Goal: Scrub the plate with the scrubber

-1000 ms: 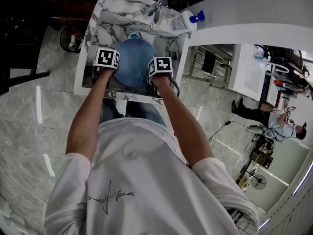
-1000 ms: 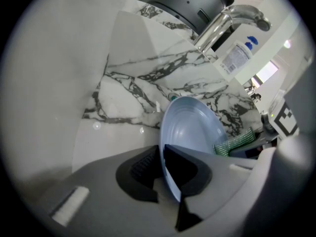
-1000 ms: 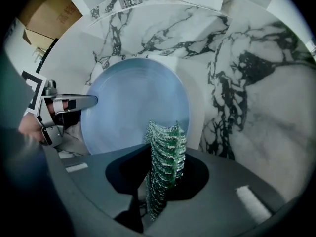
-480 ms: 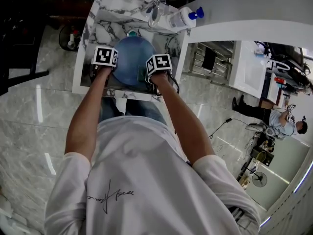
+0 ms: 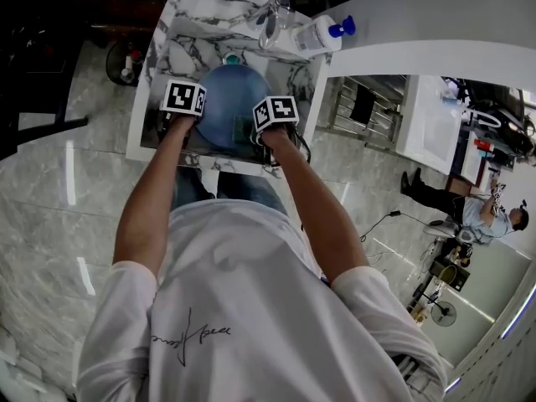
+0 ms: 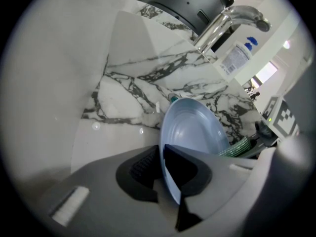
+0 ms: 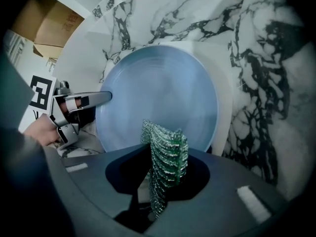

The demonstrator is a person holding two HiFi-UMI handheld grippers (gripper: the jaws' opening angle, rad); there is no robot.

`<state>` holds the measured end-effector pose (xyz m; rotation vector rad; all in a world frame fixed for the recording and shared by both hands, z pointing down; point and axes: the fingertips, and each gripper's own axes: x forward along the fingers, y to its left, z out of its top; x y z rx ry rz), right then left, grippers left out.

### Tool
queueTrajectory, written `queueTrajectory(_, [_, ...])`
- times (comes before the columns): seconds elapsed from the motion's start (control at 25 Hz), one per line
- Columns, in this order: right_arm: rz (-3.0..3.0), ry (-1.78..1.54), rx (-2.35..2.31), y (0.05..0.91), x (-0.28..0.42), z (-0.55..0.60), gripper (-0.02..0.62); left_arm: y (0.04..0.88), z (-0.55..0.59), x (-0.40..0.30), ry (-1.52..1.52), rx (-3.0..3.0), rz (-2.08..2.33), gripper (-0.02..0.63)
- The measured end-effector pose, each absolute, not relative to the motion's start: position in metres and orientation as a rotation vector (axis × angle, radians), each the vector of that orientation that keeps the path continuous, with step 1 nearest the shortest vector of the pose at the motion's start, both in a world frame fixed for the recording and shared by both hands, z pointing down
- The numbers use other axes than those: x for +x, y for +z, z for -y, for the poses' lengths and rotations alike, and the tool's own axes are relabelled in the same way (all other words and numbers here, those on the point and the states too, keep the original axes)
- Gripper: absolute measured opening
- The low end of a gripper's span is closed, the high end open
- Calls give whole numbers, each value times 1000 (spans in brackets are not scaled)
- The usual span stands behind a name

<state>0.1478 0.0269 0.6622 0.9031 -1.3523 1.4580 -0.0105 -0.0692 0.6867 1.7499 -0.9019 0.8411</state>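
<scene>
Plate (image 6: 195,130) clamped by left gripper (image 6: 160,156), scrubber (image 7: 167,154) by right gripper (image 7: 161,179)

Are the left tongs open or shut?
Shut: the left tongs clamp the rim of the blue plate, per the left gripper view.

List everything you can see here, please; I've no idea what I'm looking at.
plate: one, blue, in the sink, rim in the left jaws
scrubber: one, green, in the right jaws
sink: one, white marble with dark veins, below the person
tap: one, shiny metal, behind the sink
bottle: one, white with blue cap, beside the tap
left gripper: one, grey, shut on the plate
right gripper: one, grey, shut on the scrubber
</scene>
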Motion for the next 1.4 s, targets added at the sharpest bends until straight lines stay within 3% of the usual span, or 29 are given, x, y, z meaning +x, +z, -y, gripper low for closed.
queueTrajectory(1.4, [1441, 1908, 727, 672, 70, -26, 54, 686, 70, -10, 823, 1757, 909, 87])
